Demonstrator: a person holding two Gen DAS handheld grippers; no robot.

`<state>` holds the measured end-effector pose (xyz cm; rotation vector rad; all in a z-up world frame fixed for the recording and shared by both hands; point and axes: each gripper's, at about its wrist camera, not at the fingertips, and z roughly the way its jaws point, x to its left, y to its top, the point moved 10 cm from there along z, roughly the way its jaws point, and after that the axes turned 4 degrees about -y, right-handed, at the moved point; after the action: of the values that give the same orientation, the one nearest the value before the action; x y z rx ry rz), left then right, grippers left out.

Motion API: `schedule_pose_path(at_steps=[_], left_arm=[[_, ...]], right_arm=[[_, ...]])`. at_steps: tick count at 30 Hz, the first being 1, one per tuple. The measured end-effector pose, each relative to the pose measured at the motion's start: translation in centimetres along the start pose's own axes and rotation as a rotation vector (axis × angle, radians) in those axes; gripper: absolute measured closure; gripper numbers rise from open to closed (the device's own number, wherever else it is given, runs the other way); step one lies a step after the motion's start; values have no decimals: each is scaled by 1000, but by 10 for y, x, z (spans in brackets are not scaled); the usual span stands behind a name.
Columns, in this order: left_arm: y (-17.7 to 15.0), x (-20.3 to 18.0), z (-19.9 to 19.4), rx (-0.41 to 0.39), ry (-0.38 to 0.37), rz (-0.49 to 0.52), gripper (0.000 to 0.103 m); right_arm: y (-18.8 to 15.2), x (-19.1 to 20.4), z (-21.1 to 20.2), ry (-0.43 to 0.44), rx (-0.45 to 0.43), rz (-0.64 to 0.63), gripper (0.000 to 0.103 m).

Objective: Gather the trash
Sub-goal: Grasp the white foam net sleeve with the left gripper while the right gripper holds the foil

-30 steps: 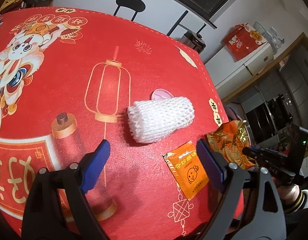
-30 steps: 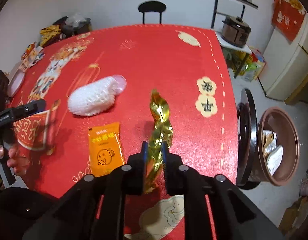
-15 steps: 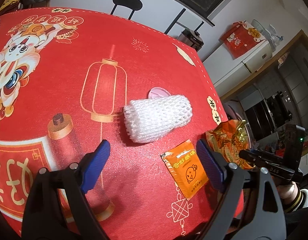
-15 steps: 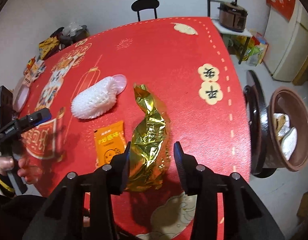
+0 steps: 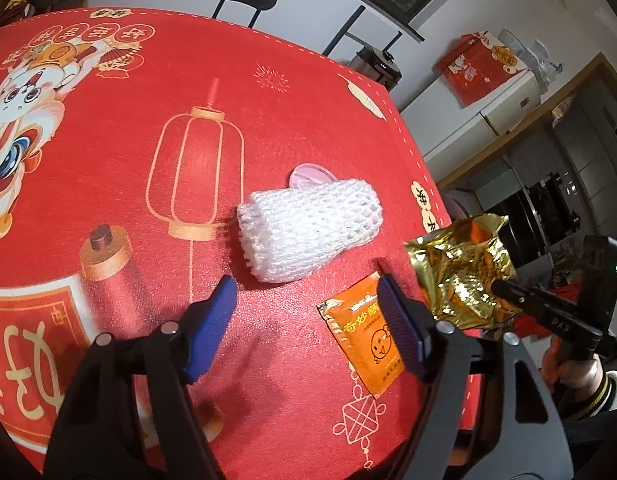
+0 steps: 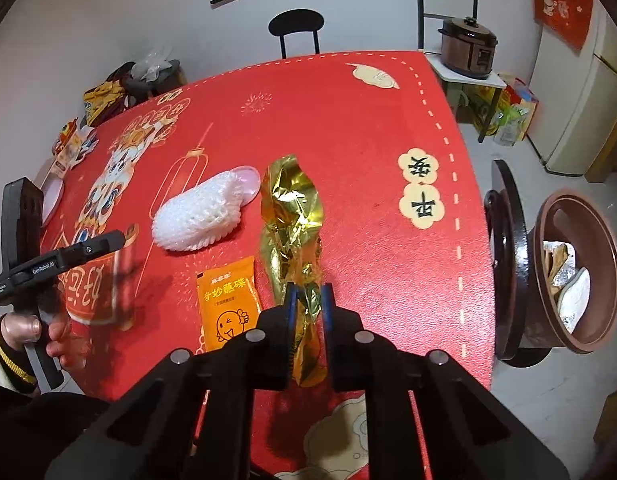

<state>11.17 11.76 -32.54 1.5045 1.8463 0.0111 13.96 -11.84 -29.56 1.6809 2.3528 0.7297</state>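
The crumpled gold foil wrapper [image 6: 291,216] is pinched at its near end in the closed jaws of the right gripper [image 6: 308,304], its far end rising over the red printed table [image 6: 348,120]. Just left of it lie a flat orange sachet [image 6: 227,304] and a white foam net sleeve [image 6: 200,216]. The left gripper [image 5: 304,308] hovers with its jaws apart, having just narrowed, nothing between them; a brown bin [image 6: 580,276] stands off the table's right edge.

My left gripper [image 5: 304,316] had just narrowed, nothing between its jaws, above the orange sachet [image 5: 362,338]; the white foam net [image 5: 308,228] lay beyond.
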Motion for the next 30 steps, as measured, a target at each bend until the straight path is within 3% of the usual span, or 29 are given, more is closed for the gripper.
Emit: schedule_pose_path(at_steps=[7, 16, 21, 26, 30], left_arm=[[12, 14, 25, 28, 31, -5, 32], [21, 26, 65, 97, -57, -108, 32], [13, 22, 69, 113, -69, -100, 49], [14, 16, 55, 84, -73, -67, 78], [20, 6, 33, 32, -72, 4, 82]], right_arm=[[-1, -10, -2, -27, -1, 23, 90], [-11, -24, -9, -59, 2, 65, 90], [-15, -28, -12, -61, -7, 89, 90], [-14, -27, -16, -48, -25, 98, 90], [-9, -26, -20, -40, -49, 105, 90]])
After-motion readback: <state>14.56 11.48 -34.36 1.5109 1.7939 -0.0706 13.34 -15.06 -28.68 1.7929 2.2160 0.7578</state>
